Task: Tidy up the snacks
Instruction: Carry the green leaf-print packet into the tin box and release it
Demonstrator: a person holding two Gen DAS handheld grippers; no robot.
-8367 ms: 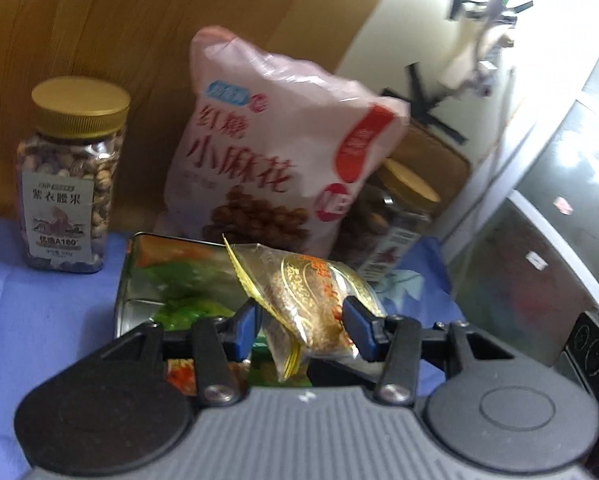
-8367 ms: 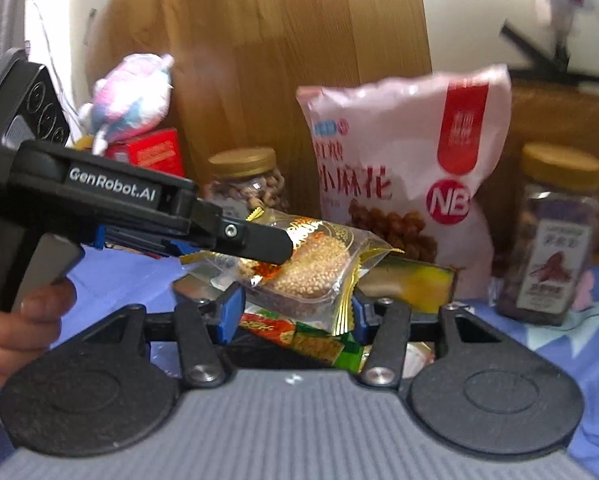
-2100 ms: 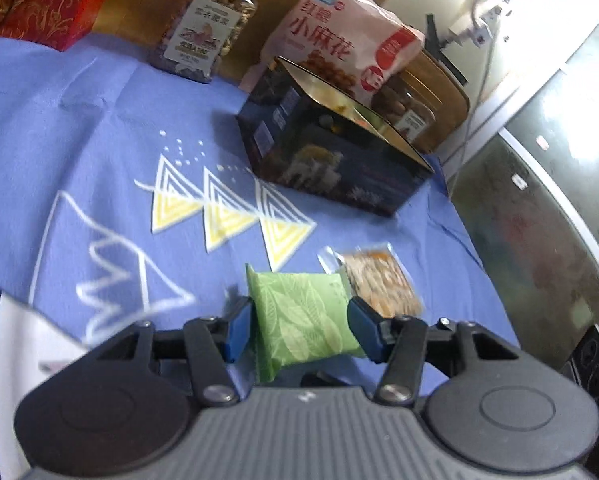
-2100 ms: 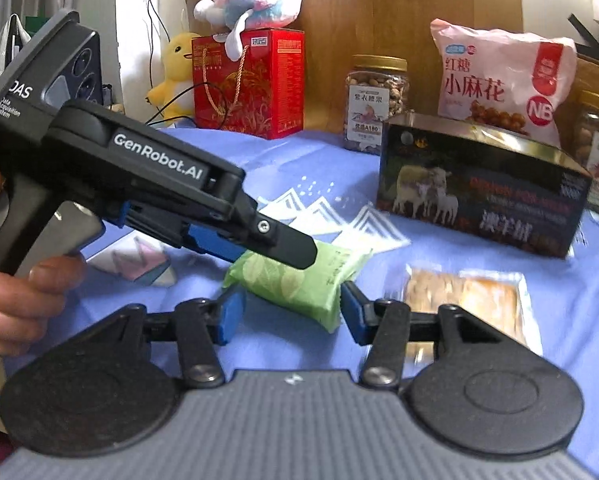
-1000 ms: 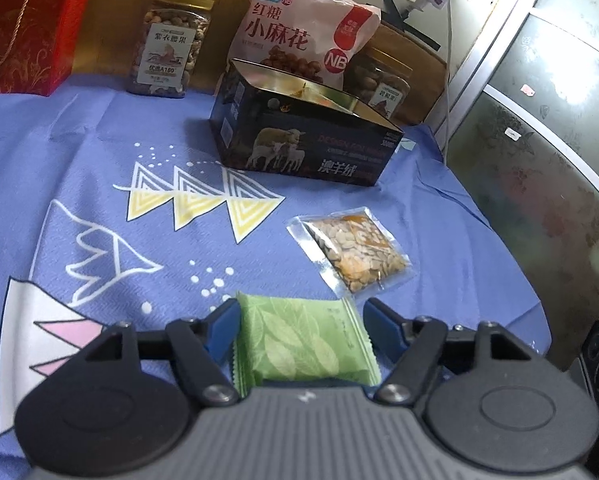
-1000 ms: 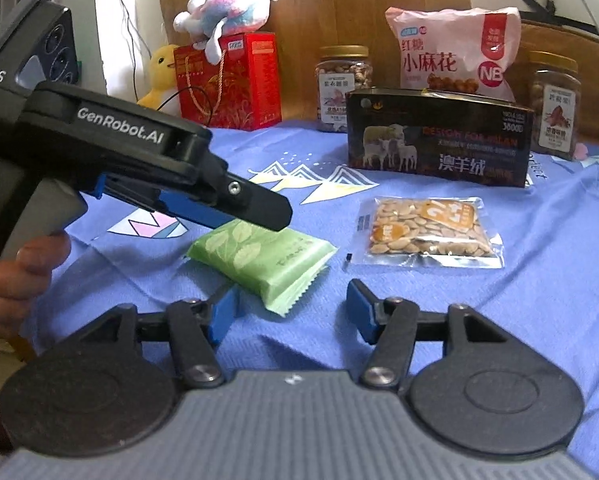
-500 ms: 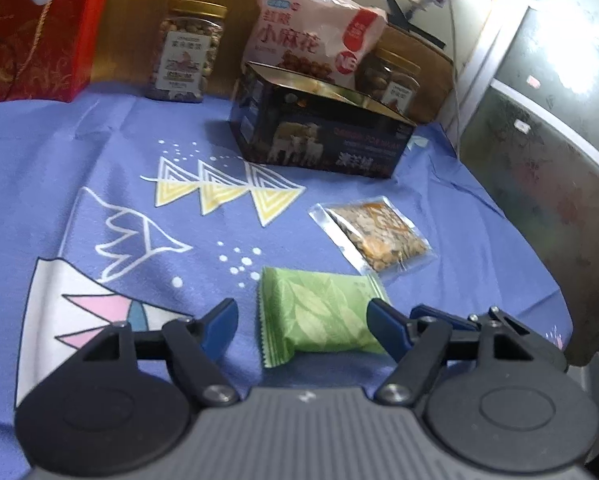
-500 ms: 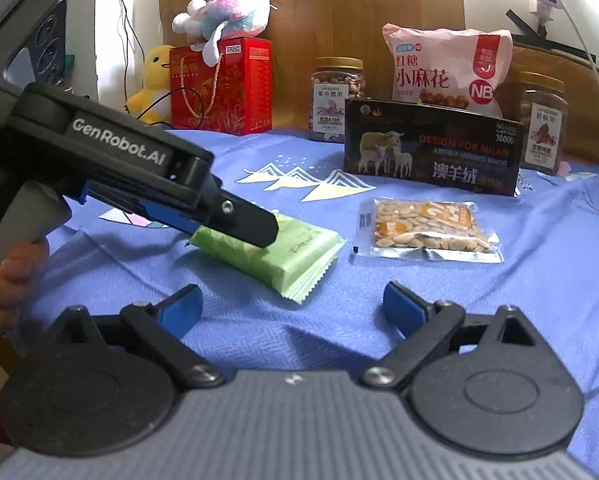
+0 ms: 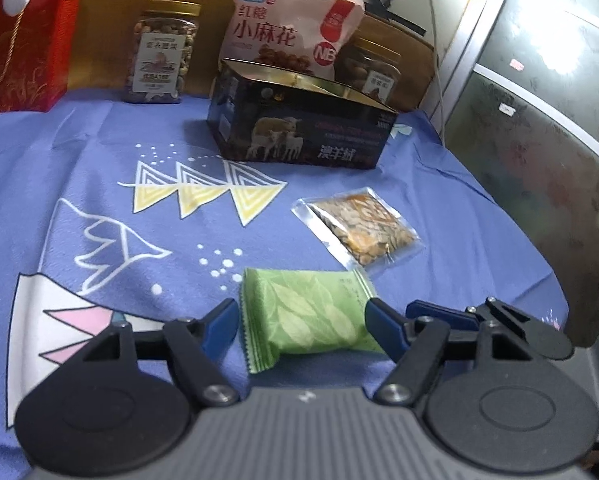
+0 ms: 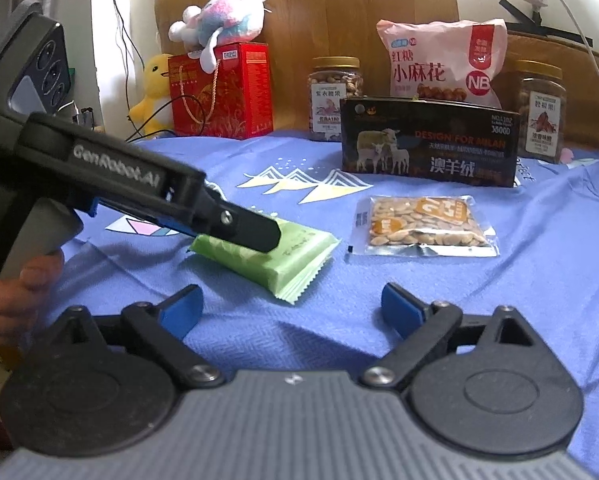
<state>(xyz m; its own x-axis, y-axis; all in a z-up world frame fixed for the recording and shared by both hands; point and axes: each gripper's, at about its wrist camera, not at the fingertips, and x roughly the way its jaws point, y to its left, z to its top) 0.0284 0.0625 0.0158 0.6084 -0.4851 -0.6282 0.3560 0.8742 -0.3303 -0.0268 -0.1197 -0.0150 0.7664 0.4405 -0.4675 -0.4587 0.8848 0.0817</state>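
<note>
A green snack packet [image 9: 307, 316] lies flat on the blue cloth [image 9: 99, 184]. My left gripper [image 9: 301, 328] is open, with one finger on each side of the packet. The packet also shows in the right wrist view [image 10: 283, 256], partly hidden by the left gripper's finger. A clear packet of seeds [image 9: 359, 232] lies beyond it, and is also in the right wrist view [image 10: 419, 226]. My right gripper [image 10: 291, 312] is open and empty, close in front of both packets. The dark open box [image 9: 299, 132] stands at the back, also seen in the right wrist view [image 10: 427, 148].
Behind the box stand a pink snack bag [image 10: 439, 68] and two nut jars [image 10: 333, 96] [image 10: 541, 112]. A red gift box [image 10: 223, 92] with plush toys is at the back left. The cloth's right edge drops near a glass door [image 9: 539, 128].
The left gripper took the green packet from the box and set it on the cloth. In the last second both grippers opened wider and the left released the packet.
</note>
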